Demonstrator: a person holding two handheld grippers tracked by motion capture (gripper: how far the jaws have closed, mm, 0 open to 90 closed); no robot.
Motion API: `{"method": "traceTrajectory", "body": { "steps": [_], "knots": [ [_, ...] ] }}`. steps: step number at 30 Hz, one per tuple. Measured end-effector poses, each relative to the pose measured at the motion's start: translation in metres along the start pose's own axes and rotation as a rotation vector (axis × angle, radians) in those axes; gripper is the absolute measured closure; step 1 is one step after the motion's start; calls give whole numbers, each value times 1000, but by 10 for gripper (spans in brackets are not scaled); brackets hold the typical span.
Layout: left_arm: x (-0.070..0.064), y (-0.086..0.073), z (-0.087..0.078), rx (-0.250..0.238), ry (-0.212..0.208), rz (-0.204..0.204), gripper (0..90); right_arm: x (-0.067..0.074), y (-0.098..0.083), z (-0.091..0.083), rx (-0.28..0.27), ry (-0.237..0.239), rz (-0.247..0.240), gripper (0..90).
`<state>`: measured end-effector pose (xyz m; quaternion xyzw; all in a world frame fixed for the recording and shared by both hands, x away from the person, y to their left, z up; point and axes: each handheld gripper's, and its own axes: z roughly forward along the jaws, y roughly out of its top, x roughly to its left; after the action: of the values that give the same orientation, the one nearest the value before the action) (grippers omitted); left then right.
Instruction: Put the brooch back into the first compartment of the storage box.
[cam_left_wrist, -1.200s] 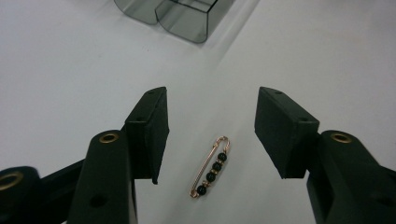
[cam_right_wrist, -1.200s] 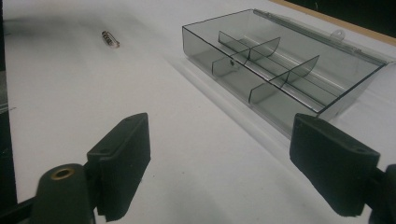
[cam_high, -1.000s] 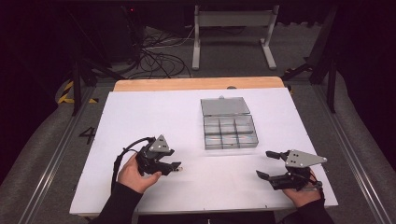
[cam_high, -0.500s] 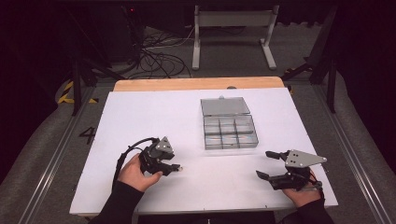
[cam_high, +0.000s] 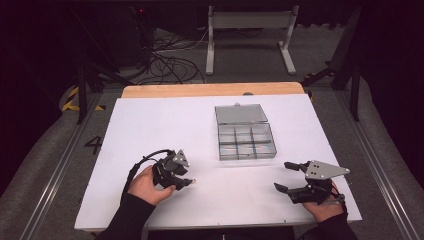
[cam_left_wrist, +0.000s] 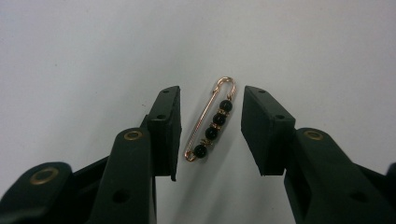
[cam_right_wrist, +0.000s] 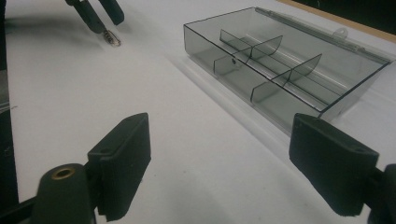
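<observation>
High overhead view, two close claw cameras

Left gripper (cam_high: 186, 179), tipped down near the table's front edge, has just been closing its jaws; right gripper (cam_high: 285, 176) rests level, jaws spread wide.

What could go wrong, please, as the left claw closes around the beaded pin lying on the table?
The left claw has just been closing, its jaws straddling the beaded safety pin without touching it. The pin is thin and lies flat on the white table, so the pads may slide over it or flick it away. It also lies slightly askew between the pads, so it might twist when pinched.
</observation>
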<state>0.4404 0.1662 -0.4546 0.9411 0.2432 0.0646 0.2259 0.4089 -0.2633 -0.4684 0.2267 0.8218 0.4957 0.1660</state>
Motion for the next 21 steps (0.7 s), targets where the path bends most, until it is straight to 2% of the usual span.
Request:
{"method": "traceTrajectory", "body": {
  "steps": [7,15,21],
  "knots": [
    [-2,2,5,40,9,17,595,0,0,0,4,0,0,212],
    [-3,2,7,39,15,35,616,0,0,0,4,4,0,212],
    [-3,2,9,40,13,71,656,0,0,1,5,6,1,211]
  ]
}}
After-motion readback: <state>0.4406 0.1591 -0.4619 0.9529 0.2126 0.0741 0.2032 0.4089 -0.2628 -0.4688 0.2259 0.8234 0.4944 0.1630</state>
